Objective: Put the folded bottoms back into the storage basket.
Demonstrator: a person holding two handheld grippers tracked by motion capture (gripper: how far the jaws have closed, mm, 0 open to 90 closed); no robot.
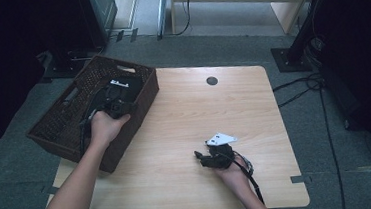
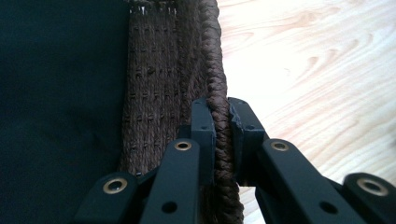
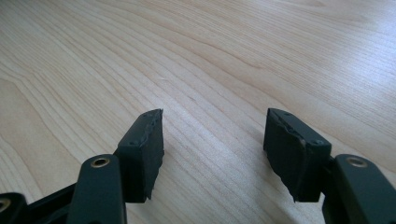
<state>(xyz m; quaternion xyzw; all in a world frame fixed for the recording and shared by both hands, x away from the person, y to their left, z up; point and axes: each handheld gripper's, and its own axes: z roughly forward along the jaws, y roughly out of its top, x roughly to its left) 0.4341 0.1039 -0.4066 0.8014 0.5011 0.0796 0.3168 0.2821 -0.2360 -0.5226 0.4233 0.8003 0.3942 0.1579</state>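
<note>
A dark brown woven basket overhangs the left edge of the wooden table. My left gripper is shut on the basket's right-hand rim. In the left gripper view the two pads press on either side of the braided rim, with my left gripper astride it. Inside the basket lies a black flat object with a white label. My right gripper rests low over the table near the front edge. Its jaws stand open in the right gripper view, with my right gripper holding nothing above bare wood.
A round dark cable hole sits near the table's far edge. Cables trail over the grey floor to the right, beside a black stand base. Dark equipment stands behind the basket at the far left.
</note>
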